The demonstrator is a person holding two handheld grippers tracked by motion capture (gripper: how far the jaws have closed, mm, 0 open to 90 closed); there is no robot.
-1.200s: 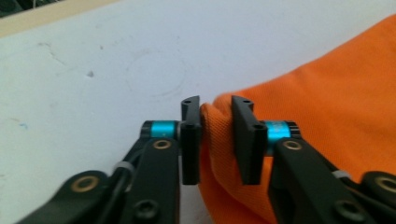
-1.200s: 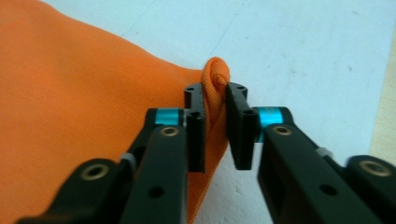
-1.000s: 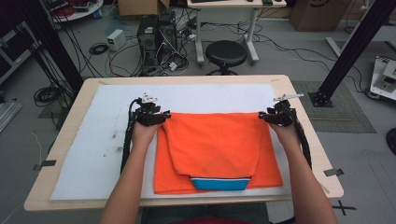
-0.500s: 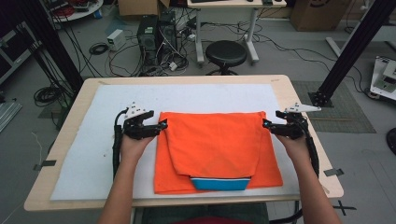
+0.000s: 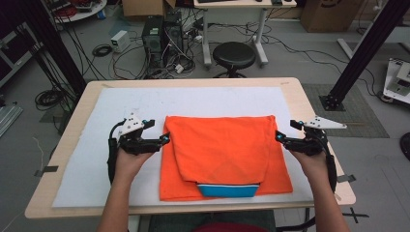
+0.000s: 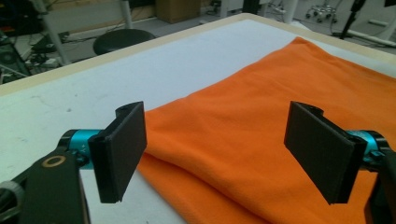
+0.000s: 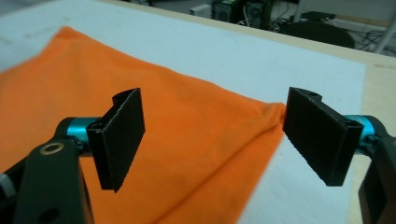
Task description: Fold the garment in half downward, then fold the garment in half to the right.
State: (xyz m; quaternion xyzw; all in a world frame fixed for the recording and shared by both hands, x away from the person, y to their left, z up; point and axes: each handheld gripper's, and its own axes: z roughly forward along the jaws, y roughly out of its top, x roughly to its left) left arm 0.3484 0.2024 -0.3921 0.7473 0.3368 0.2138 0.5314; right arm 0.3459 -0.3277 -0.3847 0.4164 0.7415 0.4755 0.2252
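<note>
Taking the folded orange garment (image 5: 222,154) as the landmark, the left gripper (image 5: 164,140) sits just off its left edge, near the upper left corner of the fold, held low over the white mat (image 5: 96,159) by the person's left hand (image 5: 129,162). Its jaws stand wide apart and have just been opening; in the left gripper view the two black pads (image 6: 122,149) frame the orange cloth (image 6: 261,140) beyond them, with nothing pinched between them.

The garment itself lies flat in the middle of the mat, folded so that an upper layer rests on a wider lower one, and a blue band (image 5: 227,190) shows at its near edge. The mat covers most of the wooden table (image 5: 63,159).

Just off the garment's right edge, near the upper right corner, the right gripper (image 5: 279,137) points inward, carried by the person's right hand (image 5: 314,162). Its jaws too are spread wide and have just been opening; in the right gripper view the pads (image 7: 122,137) hold nothing, and the corner of the orange cloth (image 7: 187,140) lies on the mat beyond them.
</note>
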